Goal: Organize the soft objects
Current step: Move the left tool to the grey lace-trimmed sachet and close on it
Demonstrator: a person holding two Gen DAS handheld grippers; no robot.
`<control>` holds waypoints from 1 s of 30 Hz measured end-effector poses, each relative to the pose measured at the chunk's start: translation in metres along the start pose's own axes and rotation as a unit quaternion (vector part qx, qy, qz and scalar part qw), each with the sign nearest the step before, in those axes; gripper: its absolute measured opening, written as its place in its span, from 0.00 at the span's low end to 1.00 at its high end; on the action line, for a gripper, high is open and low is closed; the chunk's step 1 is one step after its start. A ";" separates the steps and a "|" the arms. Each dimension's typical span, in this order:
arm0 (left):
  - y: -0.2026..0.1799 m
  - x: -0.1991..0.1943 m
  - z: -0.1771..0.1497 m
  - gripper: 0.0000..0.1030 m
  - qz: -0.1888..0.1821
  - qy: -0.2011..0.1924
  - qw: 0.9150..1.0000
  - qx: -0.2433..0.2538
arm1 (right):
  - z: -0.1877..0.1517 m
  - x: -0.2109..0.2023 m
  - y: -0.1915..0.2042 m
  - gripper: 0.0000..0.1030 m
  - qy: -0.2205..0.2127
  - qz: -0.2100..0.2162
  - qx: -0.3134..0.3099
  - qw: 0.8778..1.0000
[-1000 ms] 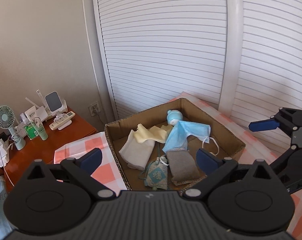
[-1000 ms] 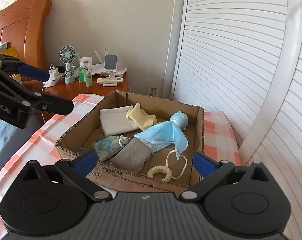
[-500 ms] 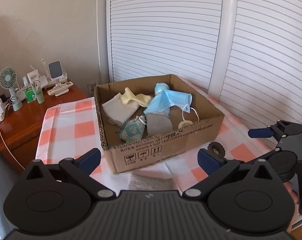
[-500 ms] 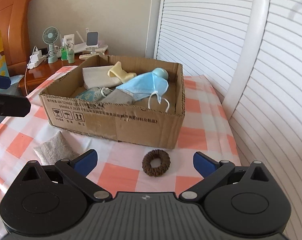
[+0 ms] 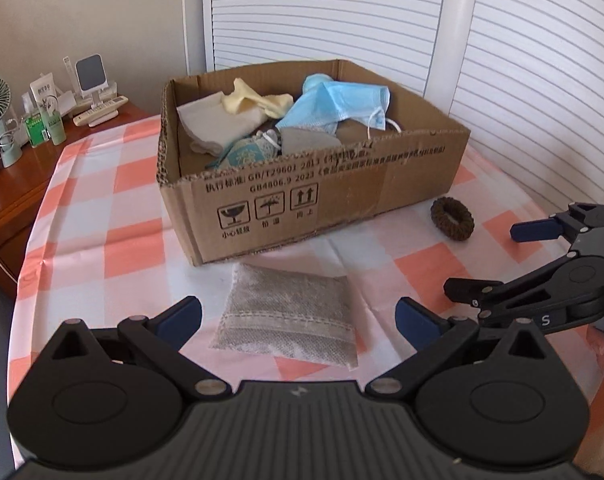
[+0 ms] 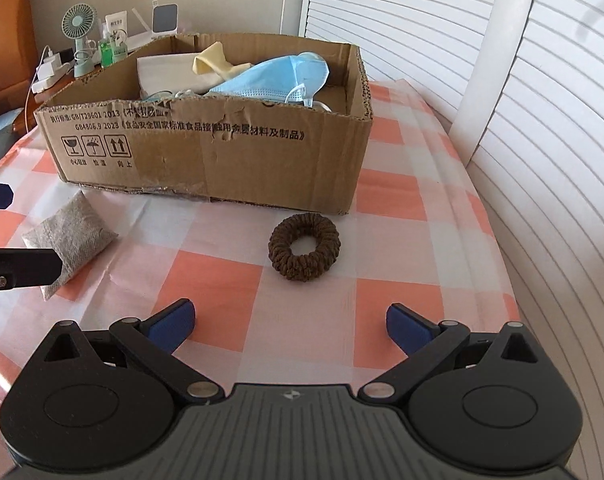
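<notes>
Checkered table's got my left gripper (image 5: 297, 316) jaws wide open, empty, right over the grey pouch (image 5: 289, 320), while my right gripper (image 6: 289, 322), open too, sits just short of the brown scrunchie (image 6: 304, 247).

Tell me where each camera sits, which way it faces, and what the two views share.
Left wrist: on the left hand-held gripper, open, facing forward and down over the grey pouch toward the box; the right hand-held gripper and some fingers show at right.
Right wrist: on the right hand-held gripper, open, facing the brown scrunchie and box; part of the left gripper shows at the left edge.
Shared: box, pouch, scrunchie, checked cloth, shutters.
</notes>
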State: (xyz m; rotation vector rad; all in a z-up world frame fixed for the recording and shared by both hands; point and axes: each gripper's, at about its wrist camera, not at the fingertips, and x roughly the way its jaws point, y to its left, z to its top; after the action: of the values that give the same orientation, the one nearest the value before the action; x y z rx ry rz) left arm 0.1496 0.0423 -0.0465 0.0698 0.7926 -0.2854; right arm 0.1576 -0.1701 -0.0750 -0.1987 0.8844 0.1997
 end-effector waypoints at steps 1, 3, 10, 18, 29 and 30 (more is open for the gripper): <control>0.001 0.004 -0.002 0.99 -0.001 0.006 1.000 0.001 | -0.001 0.000 -0.001 1.00 -0.005 0.003 0.004 1.000; 0.001 0.011 -0.006 0.99 0.001 0.014 1.000 0.009 | -0.001 0.001 -0.002 1.00 -0.005 0.008 0.010 1.000; 0.006 0.033 -0.015 1.00 -0.007 0.043 0.999 0.016 | 0.001 0.005 -0.006 1.00 -0.012 0.017 0.010 1.000; 0.007 0.039 -0.010 0.99 -0.016 0.035 0.999 0.027 | 0.003 0.008 -0.006 1.00 -0.018 0.024 0.007 1.000; -0.007 0.042 -0.007 0.98 -0.045 0.039 0.997 0.048 | 0.000 0.007 -0.006 1.00 -0.026 0.027 0.004 0.999; -0.006 0.043 -0.006 0.96 -0.042 0.039 0.997 0.045 | 0.000 0.007 -0.006 1.00 -0.027 0.028 0.003 0.999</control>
State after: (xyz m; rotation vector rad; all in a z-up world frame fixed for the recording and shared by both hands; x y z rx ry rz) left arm 0.1727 0.0277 -0.0809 0.1337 0.8618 -0.3997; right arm 0.1633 -0.1754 -0.0801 -0.1631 0.8373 0.2531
